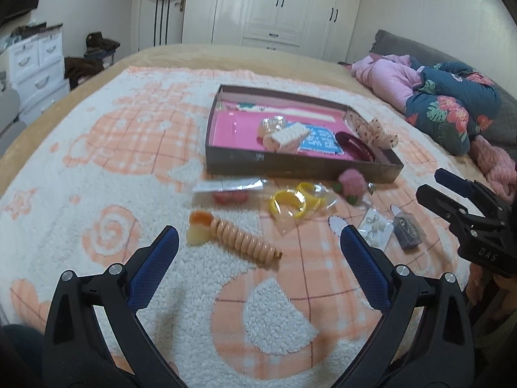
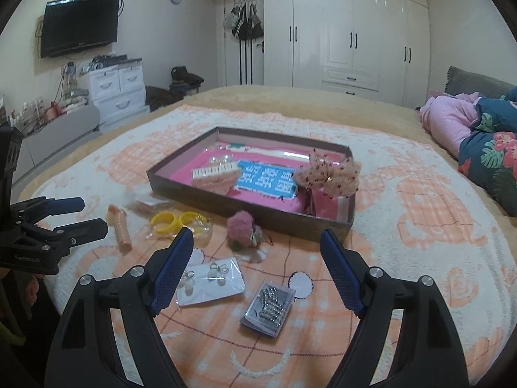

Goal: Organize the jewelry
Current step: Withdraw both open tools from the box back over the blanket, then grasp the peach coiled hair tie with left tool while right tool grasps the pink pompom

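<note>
Both grippers are showing black plastic frames: the left gripper (image 1: 258,242) and right gripper (image 2: 257,245) are wearing blue textured pads (image 1: 365,268), silver round screws (image 2: 375,271) and small white lettering

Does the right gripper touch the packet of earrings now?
Apart. In the right wrist view, the right gripper stands open above the packet of earrings; neither finger meets it.

Blurred packet (image 1: 226,190) contents beside tray (image 1: 290,165)

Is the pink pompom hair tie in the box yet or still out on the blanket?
Out. The pink pompom hair tie lies on the blanket just in front of the box, against its near wall.
</note>
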Tool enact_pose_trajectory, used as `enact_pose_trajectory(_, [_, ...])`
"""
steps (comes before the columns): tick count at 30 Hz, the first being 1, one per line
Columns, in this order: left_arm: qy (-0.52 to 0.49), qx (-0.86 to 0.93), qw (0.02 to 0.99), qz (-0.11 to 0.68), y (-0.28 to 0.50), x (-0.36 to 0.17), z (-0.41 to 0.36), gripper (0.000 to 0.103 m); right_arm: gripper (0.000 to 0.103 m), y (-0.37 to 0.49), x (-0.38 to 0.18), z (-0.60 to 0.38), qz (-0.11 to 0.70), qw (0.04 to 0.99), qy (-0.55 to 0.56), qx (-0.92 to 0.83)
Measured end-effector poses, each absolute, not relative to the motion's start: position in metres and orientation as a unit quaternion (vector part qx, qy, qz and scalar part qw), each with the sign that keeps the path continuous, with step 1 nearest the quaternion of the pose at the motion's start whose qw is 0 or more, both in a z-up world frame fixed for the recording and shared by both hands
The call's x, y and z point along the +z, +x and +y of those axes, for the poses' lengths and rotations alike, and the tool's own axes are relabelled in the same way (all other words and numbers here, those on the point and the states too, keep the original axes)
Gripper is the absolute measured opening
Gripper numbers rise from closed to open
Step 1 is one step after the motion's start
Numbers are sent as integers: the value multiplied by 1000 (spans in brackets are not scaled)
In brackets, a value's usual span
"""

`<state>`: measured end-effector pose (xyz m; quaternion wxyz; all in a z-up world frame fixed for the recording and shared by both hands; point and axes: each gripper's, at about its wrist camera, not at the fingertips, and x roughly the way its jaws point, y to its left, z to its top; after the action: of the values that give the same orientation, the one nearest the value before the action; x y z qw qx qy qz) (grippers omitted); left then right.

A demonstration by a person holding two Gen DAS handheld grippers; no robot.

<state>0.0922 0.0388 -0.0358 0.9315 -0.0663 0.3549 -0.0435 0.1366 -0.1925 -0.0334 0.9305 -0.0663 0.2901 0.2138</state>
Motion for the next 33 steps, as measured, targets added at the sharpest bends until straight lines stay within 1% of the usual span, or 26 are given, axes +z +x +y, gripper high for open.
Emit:
enact_pose_trajectory(3, [-70,-37,928,363,95,-42,41,92,78,144,-41,-189,299,926,-74,219])
enact_pose_trajectory(8, [-108,-49,911,395,108,-59,48,91,78,153,-46,-187,306,923,-78,222])
enact_pose_trajectory(10, [-121,-55,906,401,112,-63,49,83,78,157,-49,-186,309,922,-79,221])
enact_pose_trajectory(13, [-138,-58,902,405,120,-67,49,81,78,165,-53,-185,317,918,-81,223])
enact_pose_trajectory(20, [-146,-52,898,411,137,-71,47,80,77,186,-61,-174,345,906,-80,231])
enact_pose_trajectory(22, [-133,-42,899,415,139,-72,46,70,73,192,-63,-169,354,902,-84,231])
enact_pose_trajectory(23, [-128,-37,899,416,140,-72,46,67,72,196,-65,-167,358,901,-87,229])
enact_pose_trajectory(25, [-122,-31,898,422,141,-74,48,56,69,202,-67,-162,367,897,-88,228])
enact_pose_trajectory(26, [-119,-29,898,423,142,-74,49,54,68,205,-69,-160,374,895,-88,228])
enact_pose_trajectory(28, [-109,-19,898,425,142,-74,52,39,64,211,-73,-156,386,890,-91,225])
enact_pose_trajectory(29, [-108,-17,898,426,141,-75,54,35,63,215,-76,-154,395,887,-93,223])
enact_pose_trajectory(33, [-125,-23,895,427,137,-75,64,25,46,225,-87,-149,424,872,-88,227])
